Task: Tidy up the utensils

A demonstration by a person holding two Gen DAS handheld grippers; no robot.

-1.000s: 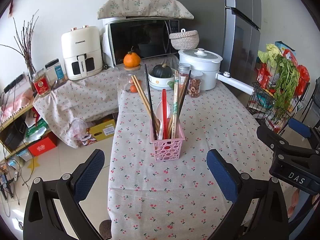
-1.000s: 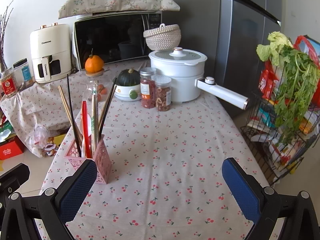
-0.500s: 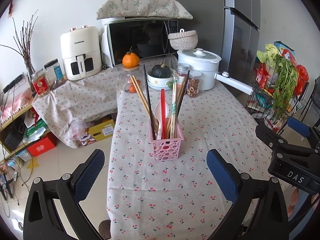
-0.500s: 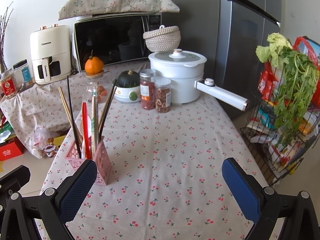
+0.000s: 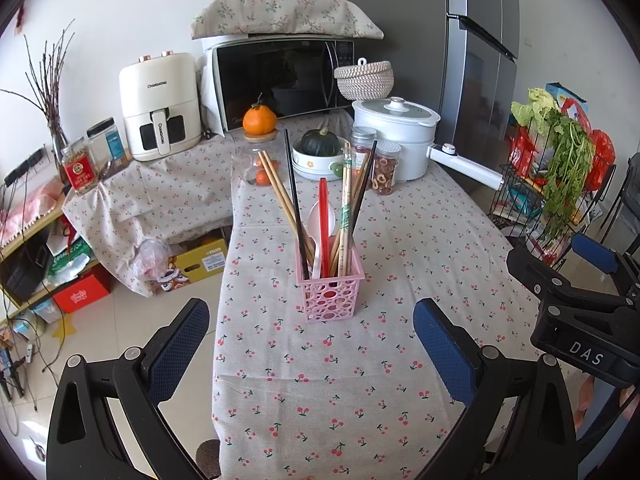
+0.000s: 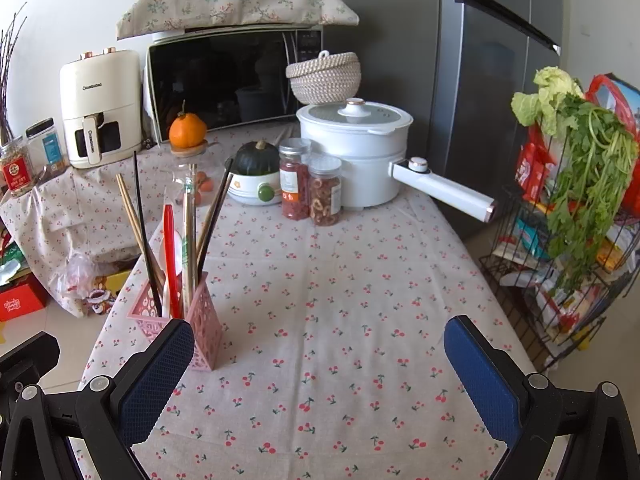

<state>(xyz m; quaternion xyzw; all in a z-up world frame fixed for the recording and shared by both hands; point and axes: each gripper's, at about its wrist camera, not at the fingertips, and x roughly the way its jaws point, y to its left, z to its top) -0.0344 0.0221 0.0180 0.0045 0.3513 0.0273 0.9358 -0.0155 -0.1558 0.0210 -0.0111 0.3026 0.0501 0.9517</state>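
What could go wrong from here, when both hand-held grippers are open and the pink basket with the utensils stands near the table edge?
1. The pink basket is small and its long chopsticks lean outward; a bump from the left hand-held gripper could tip it.
2. It stands near the table's left edge, so it might fall to the floor.
3. The right hand-held gripper has one finger close to the basket and may knock it.

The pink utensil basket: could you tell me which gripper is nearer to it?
Left. The left gripper is open and faces the pink utensil basket head-on, just short of it. The right gripper is open too, with the basket off to its left beside the left finger.
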